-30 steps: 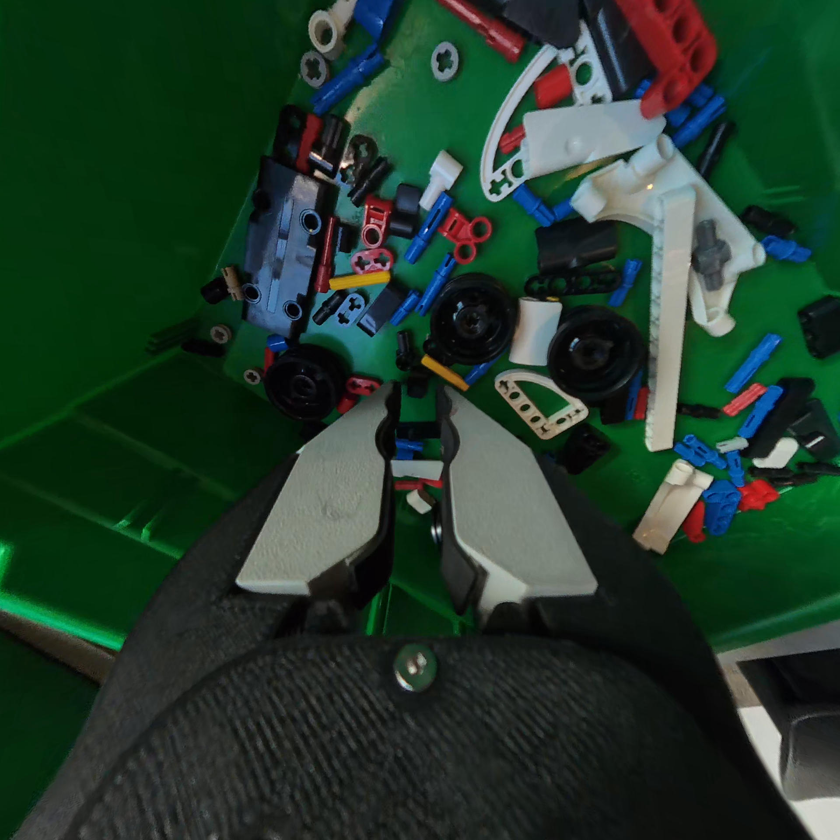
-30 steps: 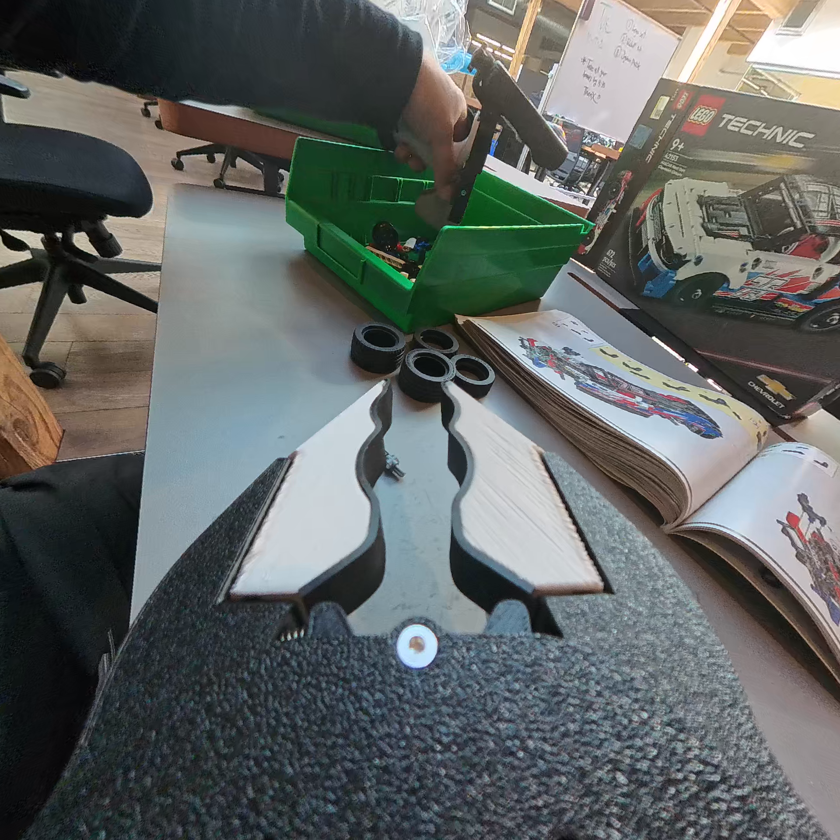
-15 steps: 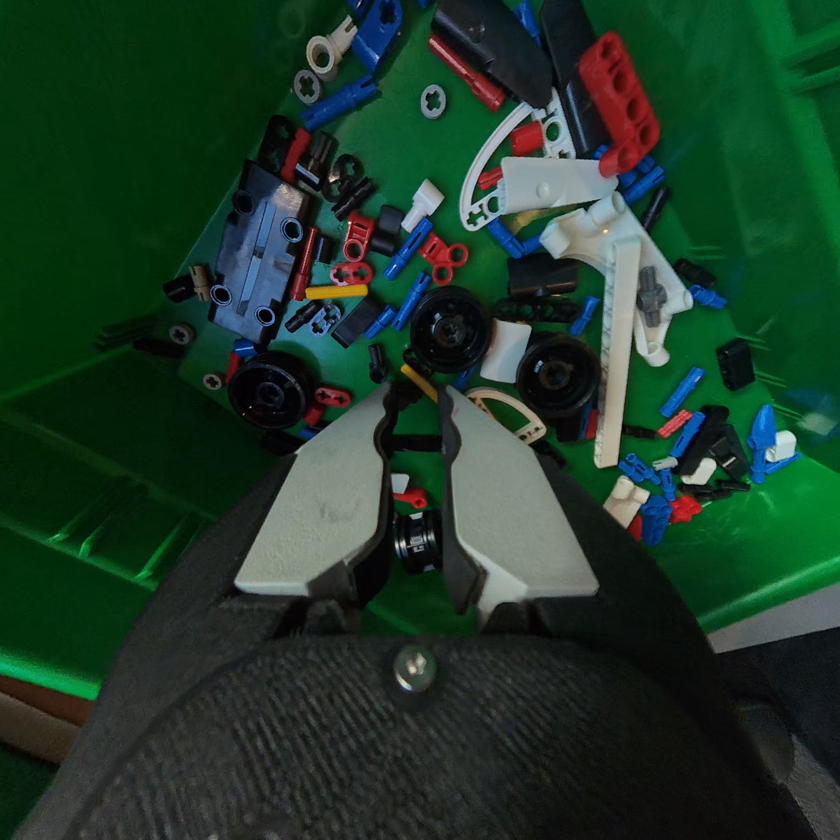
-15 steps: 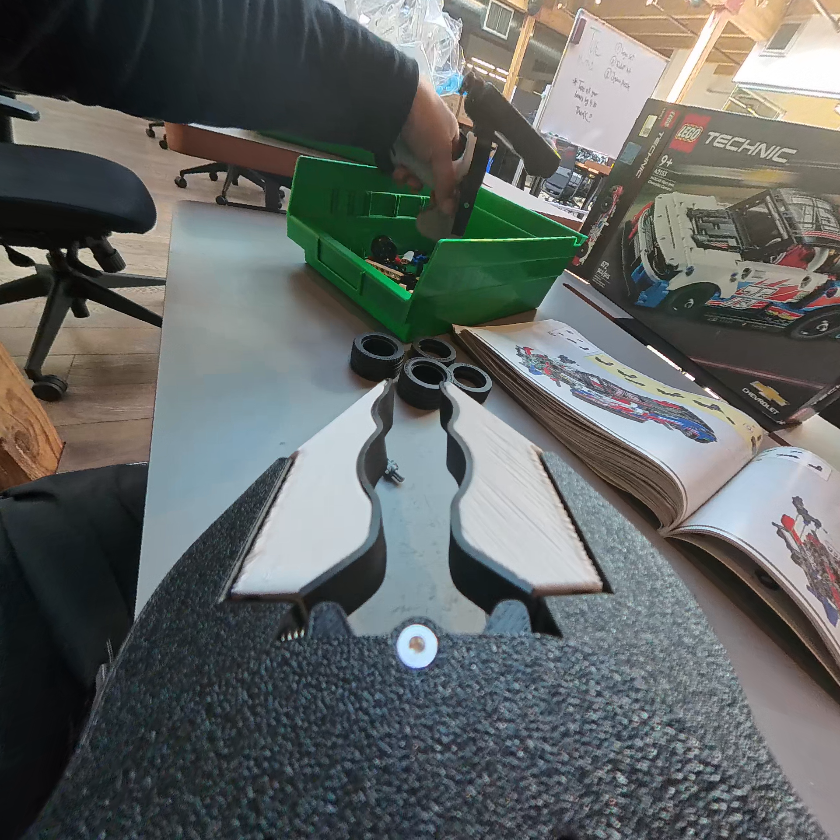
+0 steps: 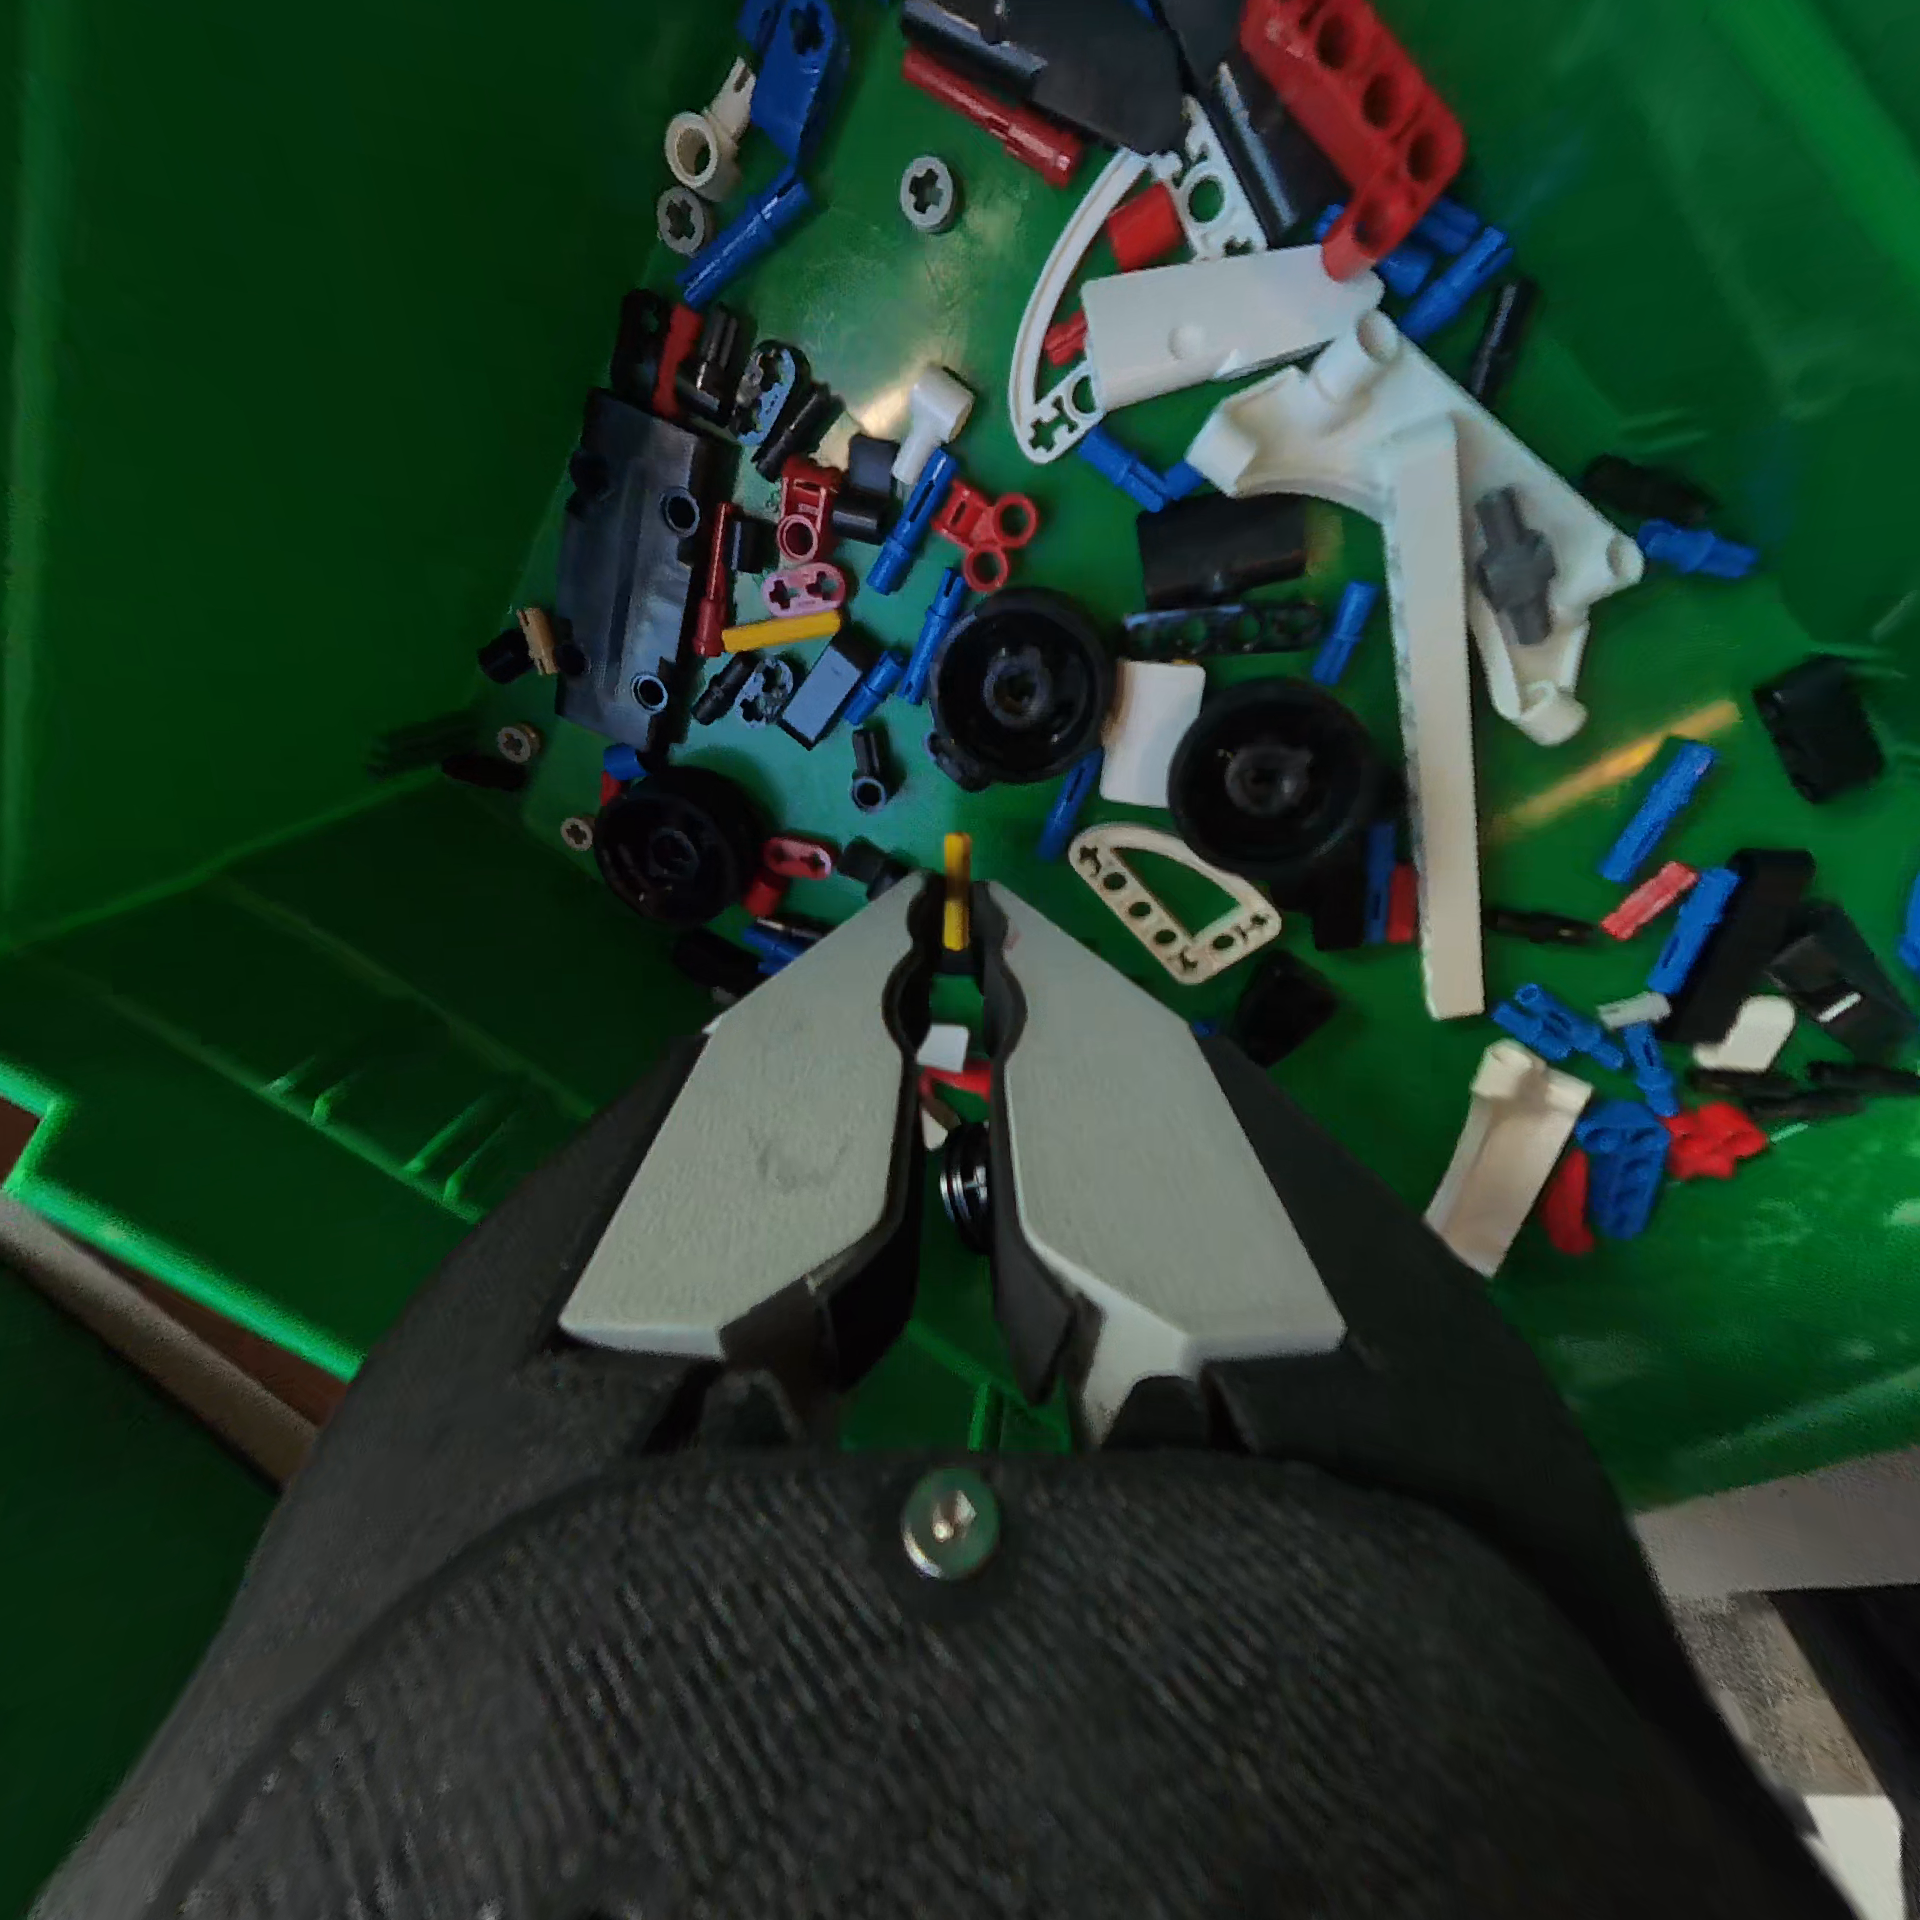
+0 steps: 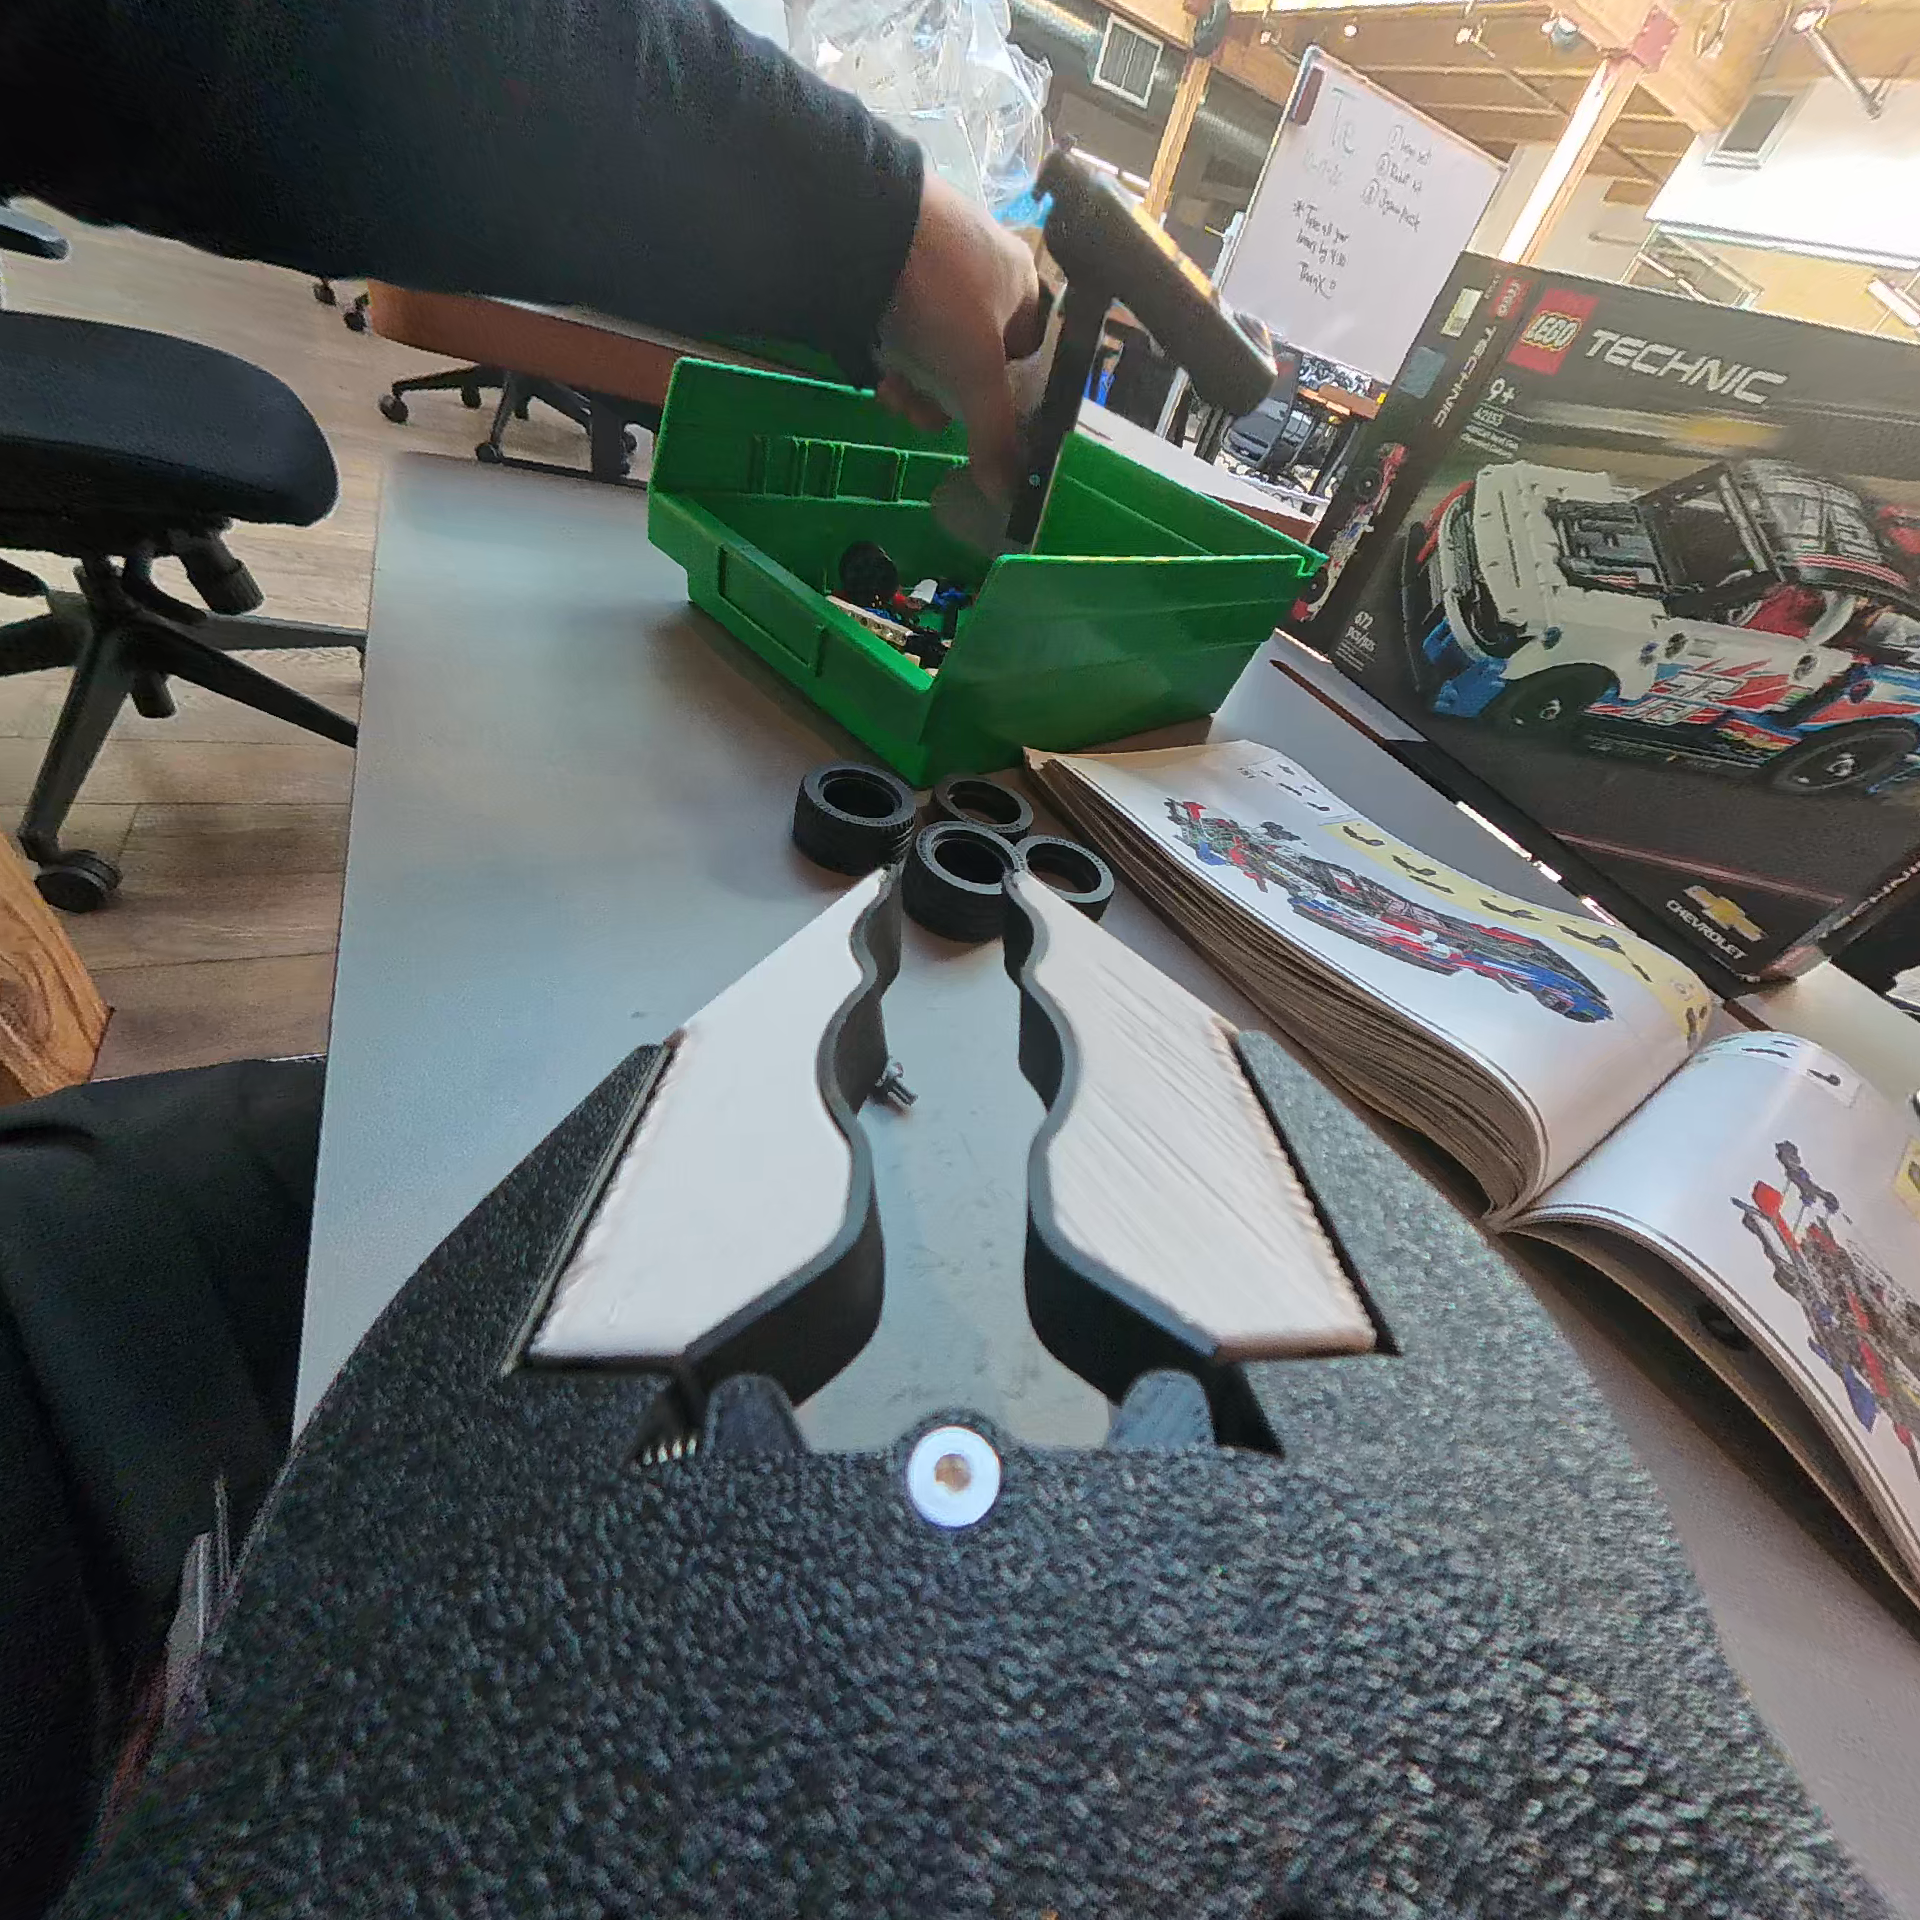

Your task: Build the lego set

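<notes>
My left gripper (image 5: 954, 914) is inside the green bin (image 5: 260, 520) and is shut on a short yellow axle (image 5: 955, 883), which sticks out past the tips. Loose red, blue, black and white pieces cover the bin floor, among them three black wheel hubs (image 5: 1023, 686) and a large white panel (image 5: 1434, 582). My right gripper (image 6: 951, 885) is open and empty, low over the grey table (image 6: 571, 831), just short of several black tyres (image 6: 956, 878). A tiny dark piece (image 6: 896, 1086) lies on the table by its left finger. The left gripper also shows in the right wrist view (image 6: 1039, 447), held by a hand.
An open instruction booklet (image 6: 1403, 935) lies right of the tyres. The set's box (image 6: 1662, 571) stands behind it. The green bin (image 6: 1091, 644) sits at the far end of the table. An office chair (image 6: 125, 447) stands off the table's left edge. The tips of one gripper are about 40 cm away from the tips of the other.
The left gripper's jaws have closed on the yellow axle that lay just ahead of the tips; the axle now stands along the fingers. The right gripper has barely moved.
</notes>
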`<state>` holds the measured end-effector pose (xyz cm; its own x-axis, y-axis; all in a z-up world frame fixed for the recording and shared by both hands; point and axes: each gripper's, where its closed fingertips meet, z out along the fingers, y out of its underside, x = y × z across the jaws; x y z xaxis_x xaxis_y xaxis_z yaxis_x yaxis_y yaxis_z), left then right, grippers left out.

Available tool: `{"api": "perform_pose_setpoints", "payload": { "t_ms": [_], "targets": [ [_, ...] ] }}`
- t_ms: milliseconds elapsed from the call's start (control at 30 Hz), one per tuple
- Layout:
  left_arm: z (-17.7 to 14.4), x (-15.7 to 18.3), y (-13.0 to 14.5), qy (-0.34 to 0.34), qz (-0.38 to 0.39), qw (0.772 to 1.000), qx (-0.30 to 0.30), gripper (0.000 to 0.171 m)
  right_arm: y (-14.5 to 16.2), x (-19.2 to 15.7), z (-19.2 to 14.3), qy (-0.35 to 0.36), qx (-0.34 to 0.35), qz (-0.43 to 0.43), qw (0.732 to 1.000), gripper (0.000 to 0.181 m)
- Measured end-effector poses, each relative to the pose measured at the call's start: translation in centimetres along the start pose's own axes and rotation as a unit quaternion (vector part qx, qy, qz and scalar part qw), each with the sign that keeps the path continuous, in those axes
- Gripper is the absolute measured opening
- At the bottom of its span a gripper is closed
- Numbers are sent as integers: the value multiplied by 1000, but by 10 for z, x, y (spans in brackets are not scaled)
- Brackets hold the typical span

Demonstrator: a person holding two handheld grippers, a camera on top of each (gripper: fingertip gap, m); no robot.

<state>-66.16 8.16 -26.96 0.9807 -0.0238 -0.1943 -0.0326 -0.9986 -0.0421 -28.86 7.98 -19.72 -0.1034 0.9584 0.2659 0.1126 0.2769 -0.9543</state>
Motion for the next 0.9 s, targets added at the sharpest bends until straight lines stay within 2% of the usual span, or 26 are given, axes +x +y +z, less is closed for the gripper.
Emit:
{"api": "perform_pose_setpoints", "payload": {
  "t_ms": [100,167,233,300,400,467,567,633,700,833,900],
  "targets": [
    [-28,9,10,-23,20,999,16,2,1,-1,1,-1,-4,-4,1000,18],
    [-58,38,14,-14,50,997,51,2,2,-2,3,-2,-11,-5,1000,19],
    [-90,98,18,33,101,988,108,2,5,-6,5,-9,-25,-7,1000,20],
    [-109,171,29,80,159,972,157,2,9,-14,5,-31,-47,-13,998,21],
    [-96,274,51,139,239,943,184,2,25,-29,4,-79,-109,6,991,27],
    [-74,313,59,162,257,934,185,2,35,-33,3,-96,-156,22,983,33],
    [-45,322,55,167,221,943,184,3,48,-28,5,-79,-210,27,974,42],
    [-50,331,45,226,184,933,212,2,56,-27,10,-75,-245,56,965,47],
    [-49,334,38,247,164,928,223,2,58,-33,17,-88,-257,93,958,50],
    [-50,338,30,243,163,922,253,3,73,-26,23,-67,-293,130,945,50],
    [-50,336,34,232,171,921,261,12,72,-27,23,-78,-289,147,943,50]
  ]
}}
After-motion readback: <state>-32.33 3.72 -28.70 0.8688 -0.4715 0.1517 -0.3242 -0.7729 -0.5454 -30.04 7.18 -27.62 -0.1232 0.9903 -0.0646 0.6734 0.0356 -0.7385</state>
